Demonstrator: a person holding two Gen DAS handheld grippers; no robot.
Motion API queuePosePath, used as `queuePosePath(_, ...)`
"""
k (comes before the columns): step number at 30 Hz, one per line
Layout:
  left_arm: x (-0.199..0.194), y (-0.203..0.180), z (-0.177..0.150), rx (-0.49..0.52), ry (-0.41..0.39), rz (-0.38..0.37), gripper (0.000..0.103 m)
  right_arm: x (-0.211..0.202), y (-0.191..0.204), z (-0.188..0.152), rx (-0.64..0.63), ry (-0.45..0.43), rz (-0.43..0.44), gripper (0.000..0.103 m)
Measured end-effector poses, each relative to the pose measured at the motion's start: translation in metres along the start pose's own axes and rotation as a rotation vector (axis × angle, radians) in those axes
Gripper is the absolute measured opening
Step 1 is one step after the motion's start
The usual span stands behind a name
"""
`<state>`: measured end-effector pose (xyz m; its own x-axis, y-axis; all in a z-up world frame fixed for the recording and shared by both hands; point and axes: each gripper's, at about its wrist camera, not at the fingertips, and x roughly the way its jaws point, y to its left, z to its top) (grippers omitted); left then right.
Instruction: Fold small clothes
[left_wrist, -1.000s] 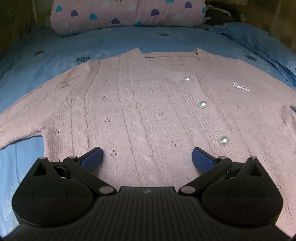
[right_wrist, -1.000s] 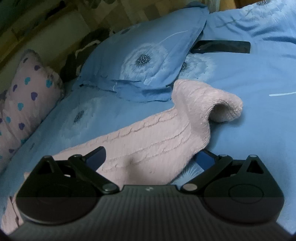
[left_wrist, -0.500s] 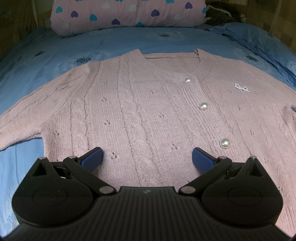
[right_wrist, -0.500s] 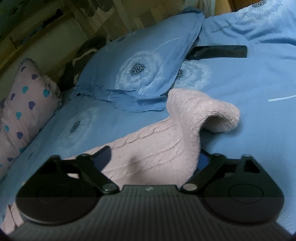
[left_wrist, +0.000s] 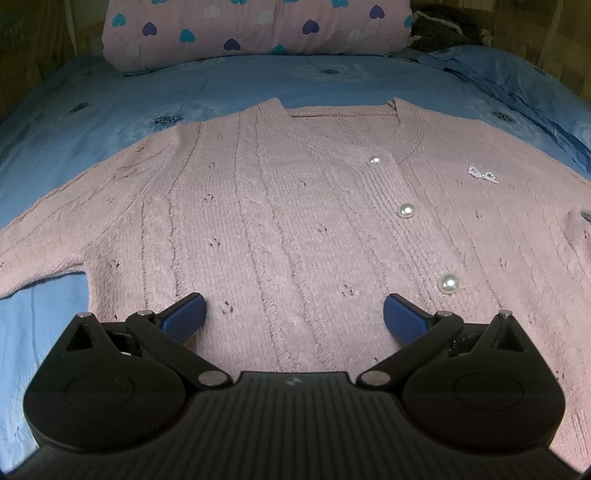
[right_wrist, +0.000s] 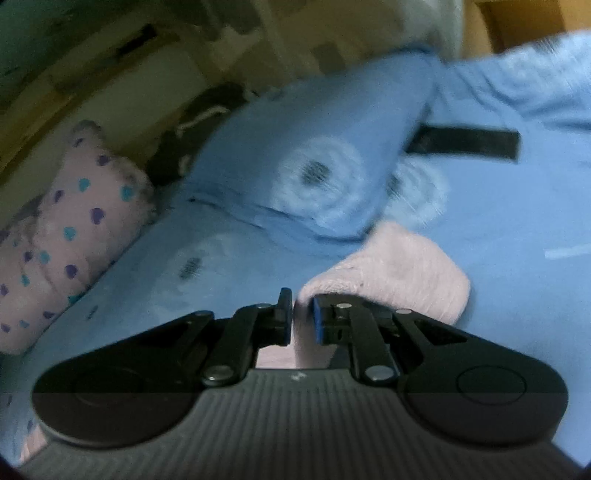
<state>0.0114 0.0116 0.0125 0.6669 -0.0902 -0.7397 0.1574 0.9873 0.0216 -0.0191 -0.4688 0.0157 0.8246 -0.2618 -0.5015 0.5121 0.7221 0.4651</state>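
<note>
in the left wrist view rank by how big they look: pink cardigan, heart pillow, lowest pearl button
1. pink cardigan, fills most of the view
2. heart pillow, farther off, so true size is unsure
3. lowest pearl button, smallest by far

Dim fisheye views; right wrist view motion-blurred.

My left gripper (left_wrist: 294, 317) and my right gripper (right_wrist: 299, 321) look alike: a matt black ribbed body with a small pale mark in its middle, two round housings at the sides, black link arms on silver rivets, and ridged dark blue finger pads (left_wrist: 184, 317).
</note>
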Motion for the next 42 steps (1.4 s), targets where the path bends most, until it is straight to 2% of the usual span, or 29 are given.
queuePosePath(2,0.0,0.0,-0.001,-0.002,-0.001,-0.001,0.103,-0.006,0.012,0.005,-0.026,-0.011,0.041,0.008)
queuePosePath(9,-0.001,-0.001,-0.002,0.002,-0.008,0.005,0.103,-0.027,0.077,0.015,-0.174,-0.041,0.22,0.004)
queuePosePath(12,0.0,-0.001,-0.003,0.001,-0.01,0.004,0.103,-0.026,0.094,0.015,-0.189,-0.014,0.187,0.007)
queuePosePath(15,0.001,-0.001,-0.002,0.0,-0.01,0.008,0.103,-0.015,0.094,0.013,-0.159,0.027,0.101,0.011)
queuePosePath(16,0.002,-0.002,-0.002,-0.001,-0.009,0.009,0.103,-0.01,0.091,0.01,-0.148,0.043,0.066,0.026)
queuePosePath(17,0.002,-0.002,-0.002,-0.002,-0.01,0.011,0.103,-0.005,0.088,0.006,-0.137,0.056,0.037,0.055)
queuePosePath(19,0.003,-0.003,-0.002,-0.002,-0.012,0.013,0.103,0.001,0.081,-0.003,-0.125,0.061,-0.009,0.082)
queuePosePath(21,0.003,-0.003,-0.003,-0.006,-0.018,0.013,0.103,0.007,0.073,-0.012,-0.135,0.052,-0.045,0.081)
queuePosePath(24,0.003,-0.002,-0.003,-0.009,-0.028,0.013,0.103,0.023,0.062,-0.022,-0.125,0.09,-0.083,0.08)
queuePosePath(28,0.004,-0.002,-0.003,-0.01,-0.034,0.014,0.103,0.041,0.048,-0.031,-0.003,0.097,-0.15,0.08)
queuePosePath(34,0.005,0.0,-0.001,-0.04,-0.05,0.015,0.103,0.066,0.029,-0.034,0.113,0.059,-0.327,0.079)
queuePosePath(37,0.007,0.001,0.001,-0.056,-0.052,0.014,0.103,0.068,0.018,-0.03,0.164,0.018,-0.336,0.079)
queuePosePath(42,0.008,0.0,0.0,-0.048,-0.058,0.019,0.103,0.072,0.013,-0.02,0.152,0.031,-0.349,0.079)
